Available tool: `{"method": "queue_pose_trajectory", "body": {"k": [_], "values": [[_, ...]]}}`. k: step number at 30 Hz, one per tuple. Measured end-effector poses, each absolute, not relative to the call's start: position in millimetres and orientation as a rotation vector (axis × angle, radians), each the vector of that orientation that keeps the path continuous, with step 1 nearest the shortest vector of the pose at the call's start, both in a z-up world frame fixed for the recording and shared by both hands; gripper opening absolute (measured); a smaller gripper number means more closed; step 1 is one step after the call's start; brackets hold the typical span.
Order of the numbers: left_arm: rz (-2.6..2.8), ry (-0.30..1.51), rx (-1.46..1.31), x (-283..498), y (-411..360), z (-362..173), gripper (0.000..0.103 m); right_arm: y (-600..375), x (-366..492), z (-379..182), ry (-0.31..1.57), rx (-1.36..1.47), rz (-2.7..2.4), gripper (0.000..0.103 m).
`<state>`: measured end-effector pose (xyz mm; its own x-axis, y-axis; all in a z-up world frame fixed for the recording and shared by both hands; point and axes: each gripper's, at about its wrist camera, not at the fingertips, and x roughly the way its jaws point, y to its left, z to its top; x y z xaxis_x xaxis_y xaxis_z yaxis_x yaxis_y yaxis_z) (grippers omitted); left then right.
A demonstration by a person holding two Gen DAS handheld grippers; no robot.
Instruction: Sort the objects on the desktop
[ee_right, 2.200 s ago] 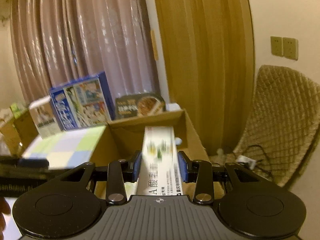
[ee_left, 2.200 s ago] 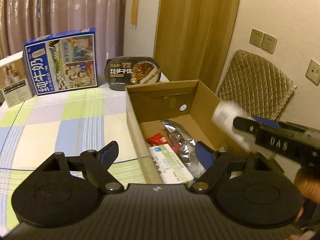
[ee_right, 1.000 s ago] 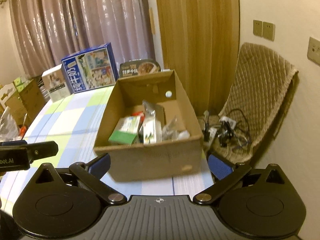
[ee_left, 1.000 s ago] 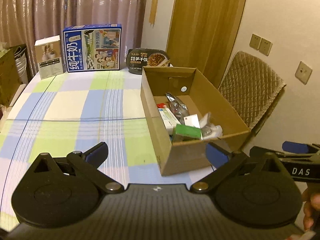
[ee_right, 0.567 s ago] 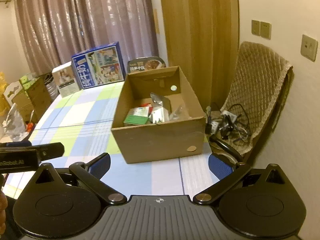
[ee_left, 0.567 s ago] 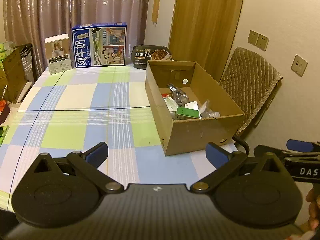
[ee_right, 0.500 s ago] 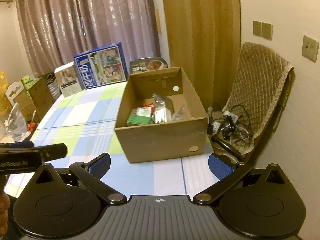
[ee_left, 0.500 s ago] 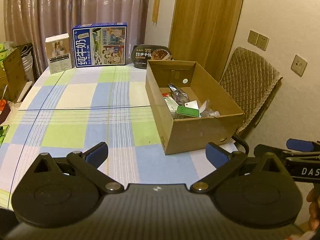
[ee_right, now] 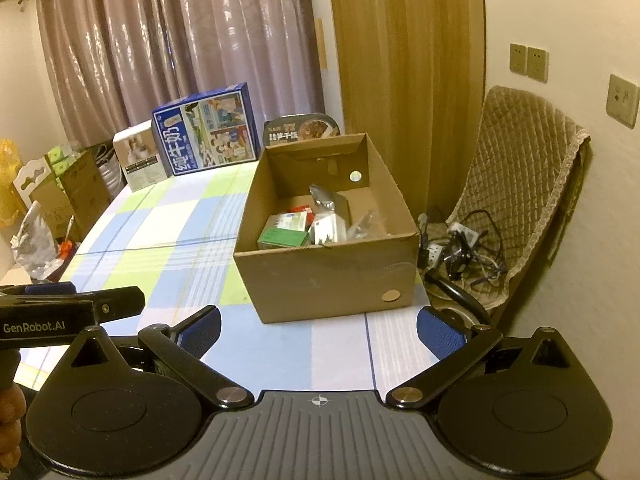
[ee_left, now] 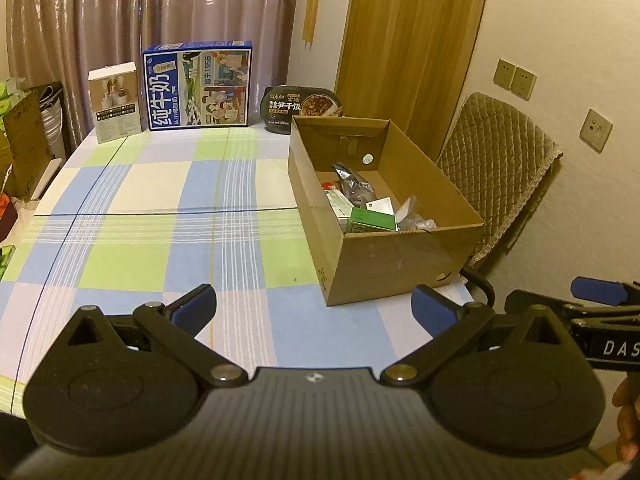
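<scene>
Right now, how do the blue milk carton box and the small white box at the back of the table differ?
The blue milk box is wider and taller; the white box is narrow and shorter. The blue one shows large white lettering, the white one a pale photo. Both stand upright, side by side, against the curtain.

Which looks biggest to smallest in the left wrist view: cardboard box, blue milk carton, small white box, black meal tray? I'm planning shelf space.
1. cardboard box, though it sits nearest the camera
2. blue milk carton
3. small white box and black meal tray look about alike; the tray is partly hidden behind the cardboard box.
</scene>
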<state>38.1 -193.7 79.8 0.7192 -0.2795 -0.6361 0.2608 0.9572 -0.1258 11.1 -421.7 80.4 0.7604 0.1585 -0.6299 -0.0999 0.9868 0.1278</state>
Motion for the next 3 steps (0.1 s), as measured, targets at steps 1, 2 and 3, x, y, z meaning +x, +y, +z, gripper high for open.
{"method": "queue_pose_trajectory", "body": {"k": [1,2,3], "values": [[-0.304,0.696,-0.023,37.1,-193.2,79.3,0.102,-421.2,11.8,79.3,0.696,0.087,0.141,0.101],[-0.302,0.689,-0.020,36.5,-192.3,78.9,0.102,-420.4,10.1,77.1,0.697,0.085,0.140,0.101],[-0.300,0.689,-0.021,37.0,-191.5,78.3,0.102,-419.5,10.5,75.9,0.700,0.082,0.139,0.101]]}}
